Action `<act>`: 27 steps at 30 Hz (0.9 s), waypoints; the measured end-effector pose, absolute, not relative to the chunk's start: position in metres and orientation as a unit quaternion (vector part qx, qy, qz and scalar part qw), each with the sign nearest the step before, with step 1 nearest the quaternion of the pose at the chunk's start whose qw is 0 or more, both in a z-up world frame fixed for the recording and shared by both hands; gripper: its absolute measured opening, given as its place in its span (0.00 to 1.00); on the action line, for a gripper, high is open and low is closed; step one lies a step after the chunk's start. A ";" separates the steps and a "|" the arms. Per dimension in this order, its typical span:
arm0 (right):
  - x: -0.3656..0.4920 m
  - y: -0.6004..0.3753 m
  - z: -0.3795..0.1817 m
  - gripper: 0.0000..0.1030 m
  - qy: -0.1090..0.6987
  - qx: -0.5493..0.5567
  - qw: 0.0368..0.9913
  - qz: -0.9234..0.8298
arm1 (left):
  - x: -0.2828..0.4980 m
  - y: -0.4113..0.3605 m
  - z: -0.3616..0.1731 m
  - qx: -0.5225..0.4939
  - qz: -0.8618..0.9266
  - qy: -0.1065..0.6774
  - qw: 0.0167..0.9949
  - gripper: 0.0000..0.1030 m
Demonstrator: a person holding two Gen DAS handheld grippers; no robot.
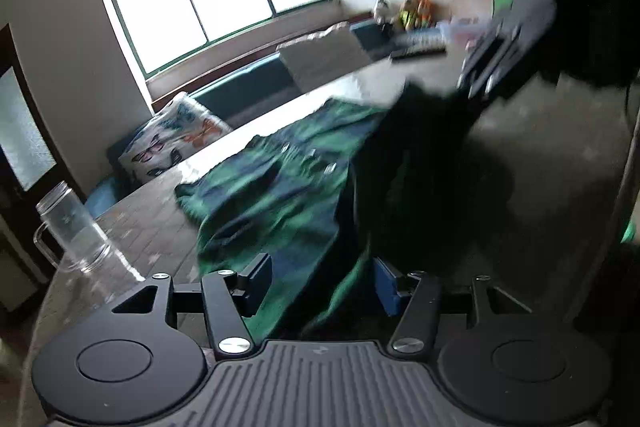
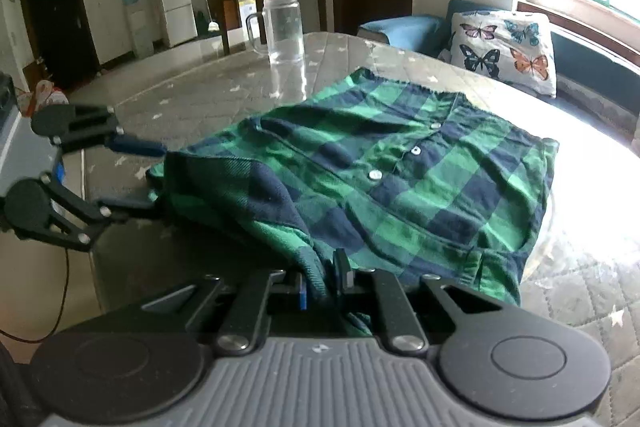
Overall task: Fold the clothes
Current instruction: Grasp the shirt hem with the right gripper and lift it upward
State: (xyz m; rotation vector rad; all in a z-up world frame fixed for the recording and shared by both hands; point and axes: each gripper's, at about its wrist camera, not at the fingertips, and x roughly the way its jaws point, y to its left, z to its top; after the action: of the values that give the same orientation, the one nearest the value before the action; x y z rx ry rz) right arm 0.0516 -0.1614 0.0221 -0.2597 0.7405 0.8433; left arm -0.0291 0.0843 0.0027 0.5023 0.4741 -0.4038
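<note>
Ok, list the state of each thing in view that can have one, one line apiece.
Plaid shirt: flat on the table, buttoned, near edge lifted.
Right gripper: shut on the shirt's near edge.
Left gripper: open, shirt edge between its fingers, not pinched.
Glass jar: upright, no lid, looks empty.
Butterfly pillow: propped upright on the bench.

Shirt (image 2: 400, 179): green and navy check, white buttons down a front placket, lying button-side up and partly folded on a quilted grey table top (image 2: 200, 103). Far portion spread fairly flat. Near edge lifted off the surface and bunched, one corner drawn up into a narrow gathered fold.
</note>
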 end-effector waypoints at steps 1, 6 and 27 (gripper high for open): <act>0.051 -0.162 0.024 0.10 0.348 -0.121 0.841 0.397 | -0.028 0.084 -0.001 0.254 -0.192 0.231 0.919 0.57; 0.048 -0.164 0.028 0.08 0.337 -0.111 0.853 0.383 | -0.015 0.087 -0.017 0.298 -0.168 0.242 0.908 0.43; -0.047 -0.215 0.087 0.05 0.277 -0.091 0.872 0.393 | -0.110 0.082 0.069 0.243 -0.191 0.154 0.939 0.07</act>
State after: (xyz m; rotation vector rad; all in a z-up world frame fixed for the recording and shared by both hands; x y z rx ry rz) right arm -0.0473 -0.2151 0.0871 -0.1895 0.5781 0.8209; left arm -0.1102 0.0820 0.0693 0.4965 0.3141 -0.3896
